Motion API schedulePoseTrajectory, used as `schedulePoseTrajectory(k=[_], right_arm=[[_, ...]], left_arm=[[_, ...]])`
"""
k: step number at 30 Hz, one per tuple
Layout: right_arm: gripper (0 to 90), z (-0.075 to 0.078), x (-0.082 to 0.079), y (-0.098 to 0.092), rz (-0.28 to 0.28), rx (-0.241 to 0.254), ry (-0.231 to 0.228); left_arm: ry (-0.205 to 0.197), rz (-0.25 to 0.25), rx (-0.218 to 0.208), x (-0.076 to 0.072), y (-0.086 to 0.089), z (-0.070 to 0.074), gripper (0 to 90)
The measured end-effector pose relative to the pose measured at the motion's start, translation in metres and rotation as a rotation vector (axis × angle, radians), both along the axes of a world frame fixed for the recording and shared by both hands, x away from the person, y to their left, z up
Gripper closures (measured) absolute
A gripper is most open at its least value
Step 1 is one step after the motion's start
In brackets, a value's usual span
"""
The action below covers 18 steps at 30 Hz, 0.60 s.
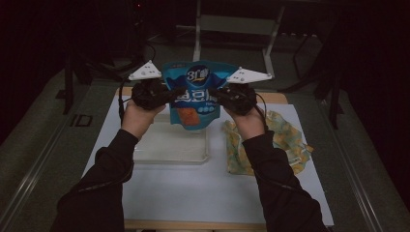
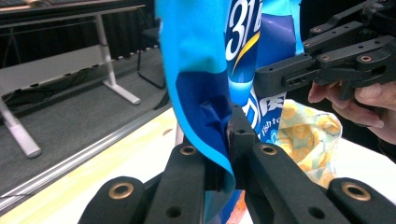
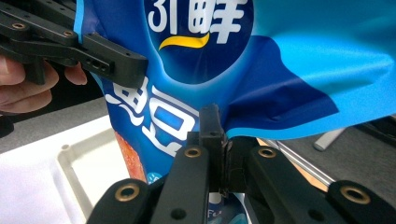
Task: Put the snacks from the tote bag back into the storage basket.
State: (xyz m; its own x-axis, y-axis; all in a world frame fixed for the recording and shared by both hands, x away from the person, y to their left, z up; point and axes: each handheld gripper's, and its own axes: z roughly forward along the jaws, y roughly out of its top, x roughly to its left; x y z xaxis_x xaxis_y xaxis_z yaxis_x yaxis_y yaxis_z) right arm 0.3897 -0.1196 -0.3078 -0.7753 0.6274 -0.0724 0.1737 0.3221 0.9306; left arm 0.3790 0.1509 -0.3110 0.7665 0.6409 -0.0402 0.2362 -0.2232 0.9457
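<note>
A blue snack bag (image 1: 193,82) with white lettering and an orange picture hangs upright in the air above the table, stretched between both grippers. My left gripper (image 1: 171,94) is shut on the bag's left edge; in the left gripper view its jaws (image 2: 228,135) pinch the blue foil (image 2: 201,60). My right gripper (image 1: 217,94) is shut on the right edge, and in the right gripper view its jaws (image 3: 223,140) clamp the foil (image 3: 299,56). Each gripper view also shows the other gripper farther off, gripping the bag.
A clear shallow tray (image 1: 145,157) lies on the white mat (image 1: 193,193) below the bag. A crumpled yellow patterned bag (image 1: 290,145) lies to the tray's right. A grey table frame (image 1: 232,24) stands beyond the far edge in the dark room.
</note>
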Motion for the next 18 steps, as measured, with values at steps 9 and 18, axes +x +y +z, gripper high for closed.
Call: schedulePoseTrajectory(k=[9, 18], right_arm=[[89.2, -0.003, 0.000, 0.037, 0.040, 0.013, 0.004], [89.2, -0.010, -0.005, 0.071, 0.058, 0.013, 0.007]], left_arm=[[0.000, 0.038, 0.024, -0.011, 0.036, 0.001, 88.1], [0.013, 0.051, 0.014, -0.017, 0.070, -0.008, 88.2]])
